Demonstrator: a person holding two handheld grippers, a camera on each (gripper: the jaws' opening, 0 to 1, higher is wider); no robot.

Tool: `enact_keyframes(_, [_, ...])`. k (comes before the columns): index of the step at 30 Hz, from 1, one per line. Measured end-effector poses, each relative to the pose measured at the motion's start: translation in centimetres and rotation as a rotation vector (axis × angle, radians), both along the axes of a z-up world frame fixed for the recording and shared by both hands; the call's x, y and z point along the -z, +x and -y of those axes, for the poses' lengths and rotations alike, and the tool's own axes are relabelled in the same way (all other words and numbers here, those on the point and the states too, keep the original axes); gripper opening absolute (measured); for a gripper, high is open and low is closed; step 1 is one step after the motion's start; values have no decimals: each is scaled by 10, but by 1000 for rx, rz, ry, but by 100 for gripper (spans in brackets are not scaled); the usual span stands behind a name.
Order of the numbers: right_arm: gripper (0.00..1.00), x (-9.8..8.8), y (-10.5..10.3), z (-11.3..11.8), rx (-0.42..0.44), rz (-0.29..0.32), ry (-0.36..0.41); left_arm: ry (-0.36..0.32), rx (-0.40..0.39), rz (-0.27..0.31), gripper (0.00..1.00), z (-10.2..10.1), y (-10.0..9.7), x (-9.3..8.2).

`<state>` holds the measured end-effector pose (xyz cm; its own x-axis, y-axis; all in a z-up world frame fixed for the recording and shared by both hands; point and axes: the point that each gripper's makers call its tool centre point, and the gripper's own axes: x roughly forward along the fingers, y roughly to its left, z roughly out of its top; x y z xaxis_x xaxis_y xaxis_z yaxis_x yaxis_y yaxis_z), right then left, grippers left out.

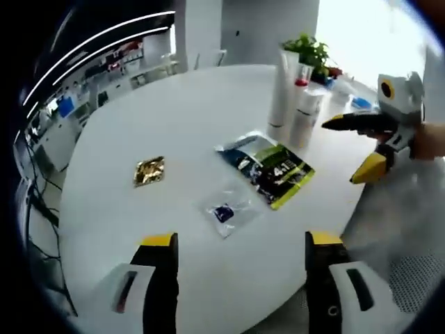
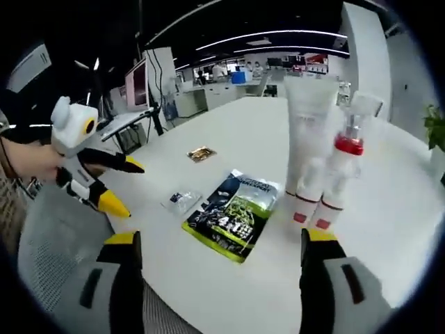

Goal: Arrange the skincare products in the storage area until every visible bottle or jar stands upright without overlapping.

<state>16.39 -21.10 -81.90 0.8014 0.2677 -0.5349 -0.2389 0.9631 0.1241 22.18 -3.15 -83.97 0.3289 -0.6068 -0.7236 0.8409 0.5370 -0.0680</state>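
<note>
Several white skincare tubes stand upright in a tight cluster at the far right of the white round table, beside a clear-capped bottle with a red collar. In the right gripper view the tubes and the red-collared bottle rise just ahead. My left gripper is open over the table's near edge, nothing between its jaws. My right gripper is open too, short of the cluster. The right gripper also enters the left gripper view, open, close to the bottles. The left gripper hangs open off the table's edge.
A dark green and black pouch lies flat near the bottles. A clear sachet with a blue item and a gold packet lie further along. A potted plant stands behind the cluster. A grey mesh chair sits beside the table.
</note>
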Motion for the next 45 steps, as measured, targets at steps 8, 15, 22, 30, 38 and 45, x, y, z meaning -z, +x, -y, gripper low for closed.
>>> enact_keyframes(8, [97, -12, -15, 26, 66, 18, 4, -32, -61, -7, 79, -13, -4, -8])
enact_keyframes(15, [96, -20, -31, 41, 108, 39, 3, -35, -83, -4, 83, -21, -15, -18])
enact_keyframes(22, [95, -32, -28, 45, 130, 80, 0, -35, -102, 1, 88, -29, -24, -20])
enact_keyframes(30, [98, -37, -34, 47, 121, 88, 13, -38, -131, 0, 91, -33, -23, -27])
enact_keyframes(38, [99, -39, -42, 52, 140, 99, 31, -26, -143, -16, 93, -37, -27, -27])
enact_keyframes(45, [99, -40, -42, 50, 138, 105, 31, -19, -147, -21, 92, -37, -28, -28])
